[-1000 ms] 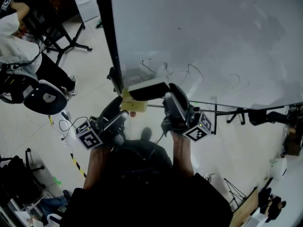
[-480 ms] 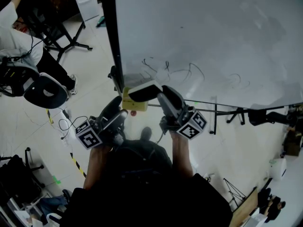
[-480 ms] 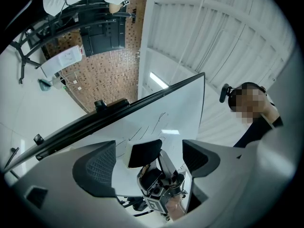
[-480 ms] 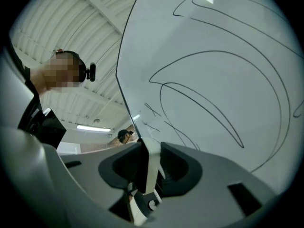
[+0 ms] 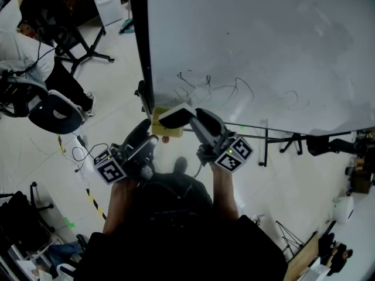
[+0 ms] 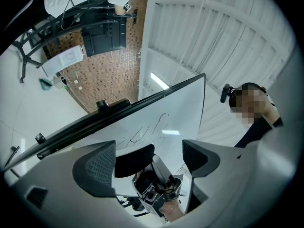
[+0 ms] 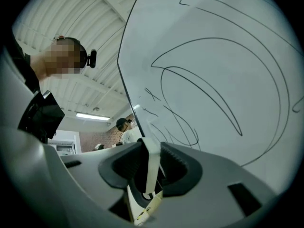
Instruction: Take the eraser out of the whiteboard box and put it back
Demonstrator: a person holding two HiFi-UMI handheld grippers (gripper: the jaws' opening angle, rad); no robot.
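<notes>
The eraser [image 5: 174, 115], white-backed with a black felt side, hangs just in front of the whiteboard's [image 5: 263, 45] lower left corner. My right gripper [image 5: 188, 117] is shut on it; in the right gripper view the eraser [image 7: 151, 167] stands edge-on between both pads. Directly below it sits the yellow box [image 5: 157, 129], its edge also showing under the jaws as the yellow box [image 7: 148, 207]. My left gripper [image 5: 146, 140] stays still beside the box, open and holding nothing. In its own view, the left gripper [image 6: 148, 161] frames the eraser [image 6: 134, 159] beyond its jaws.
Dark scribbles [image 5: 214, 88] mark the board near its lower edge, and a black frame [image 5: 140, 51] runs down its left side. A seated person [image 5: 20, 45] and an office chair [image 5: 55, 115] are at the left. Cables [image 5: 82, 154] lie on the floor; stand legs [image 5: 266, 140] show under the board.
My right gripper has sunk and shifted left with the eraser, rolling a little, so the eraser now hangs closer over the yellow box. The left gripper has not moved.
</notes>
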